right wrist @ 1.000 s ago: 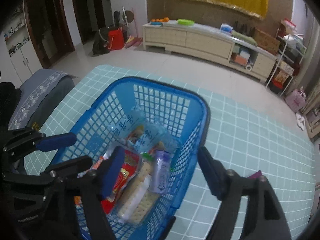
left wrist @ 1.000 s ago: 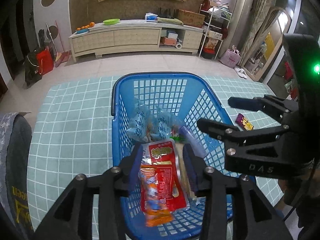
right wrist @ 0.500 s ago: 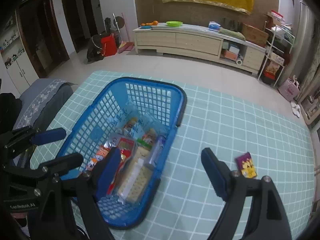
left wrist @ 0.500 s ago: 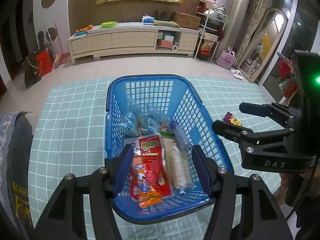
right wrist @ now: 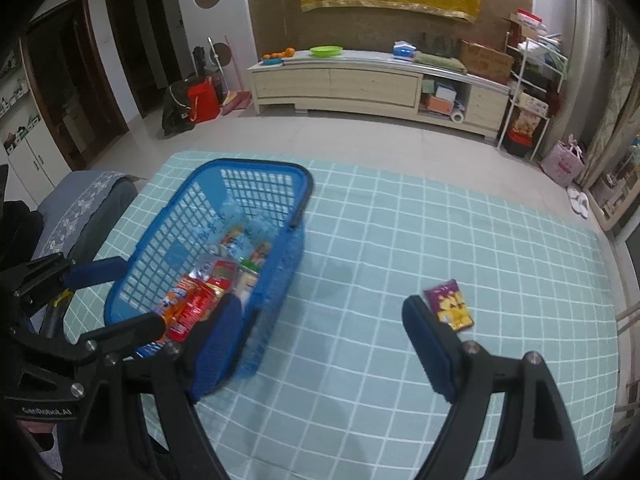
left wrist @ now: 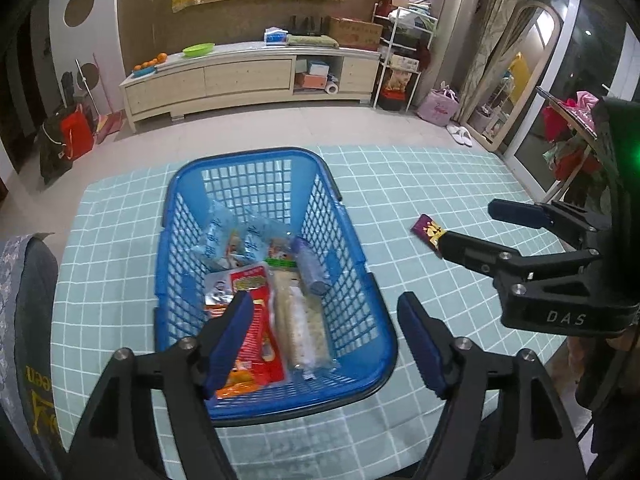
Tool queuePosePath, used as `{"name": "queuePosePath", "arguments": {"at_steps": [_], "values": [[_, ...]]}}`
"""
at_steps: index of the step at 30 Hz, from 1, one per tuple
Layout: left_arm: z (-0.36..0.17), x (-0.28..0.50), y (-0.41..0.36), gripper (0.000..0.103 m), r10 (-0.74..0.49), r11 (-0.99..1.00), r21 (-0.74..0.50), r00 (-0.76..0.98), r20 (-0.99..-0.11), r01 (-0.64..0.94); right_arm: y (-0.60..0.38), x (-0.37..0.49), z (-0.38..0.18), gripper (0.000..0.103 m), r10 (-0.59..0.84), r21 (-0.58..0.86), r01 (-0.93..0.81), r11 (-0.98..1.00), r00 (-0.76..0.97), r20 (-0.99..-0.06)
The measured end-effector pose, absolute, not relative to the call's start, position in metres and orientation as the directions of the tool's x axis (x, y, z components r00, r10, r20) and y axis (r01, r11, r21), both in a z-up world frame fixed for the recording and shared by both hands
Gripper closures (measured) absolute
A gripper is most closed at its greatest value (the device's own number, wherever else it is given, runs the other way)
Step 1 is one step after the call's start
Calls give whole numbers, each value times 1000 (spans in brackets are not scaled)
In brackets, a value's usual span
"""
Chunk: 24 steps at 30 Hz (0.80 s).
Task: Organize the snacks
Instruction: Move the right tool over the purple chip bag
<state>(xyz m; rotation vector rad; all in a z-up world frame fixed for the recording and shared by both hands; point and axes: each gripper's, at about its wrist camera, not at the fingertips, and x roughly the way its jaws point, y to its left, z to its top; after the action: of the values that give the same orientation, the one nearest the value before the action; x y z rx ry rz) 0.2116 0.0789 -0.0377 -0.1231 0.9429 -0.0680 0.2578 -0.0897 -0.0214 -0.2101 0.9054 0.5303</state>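
A blue plastic basket stands on the teal checked tablecloth and holds several snacks: a red packet, a pale cracker pack, clear blue-printed bags. A small purple snack packet lies alone on the cloth to the right of the basket. My left gripper is open and empty above the basket's near end. My right gripper is open and empty, above the cloth between basket and purple packet.
The table ends at the far edge against a tiled floor. A grey cushioned seat sits at the table's left. A long low cabinet and shelves stand against the far wall.
My left gripper let go of the red packet, which now lies in the basket, opened and pulled back. My right gripper drew back and swung right, bringing the purple packet into view.
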Motion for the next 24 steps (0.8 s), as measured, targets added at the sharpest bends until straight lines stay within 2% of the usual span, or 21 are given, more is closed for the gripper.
{"name": "queuePosePath", "arguments": {"at_steps": [6,9,16,24], "values": [[-47,224,70,29,-114,986,-163,560,-820,-37,-113,268,-29,17,330,41,-508,860,494,-805],[-52,231,71,29,-71,984,-149,561,-825,-94,-126,279,-35,17,293,20,-488,873,491,-820],[-65,251,86,29,-17,971,-140,529,-848,-193,-155,316,-72,17,220,-8,-467,884,432,-875],[-94,274,96,29,24,957,-110,453,-891,-267,-177,349,-115,17,188,-16,-453,891,403,-896]]}}
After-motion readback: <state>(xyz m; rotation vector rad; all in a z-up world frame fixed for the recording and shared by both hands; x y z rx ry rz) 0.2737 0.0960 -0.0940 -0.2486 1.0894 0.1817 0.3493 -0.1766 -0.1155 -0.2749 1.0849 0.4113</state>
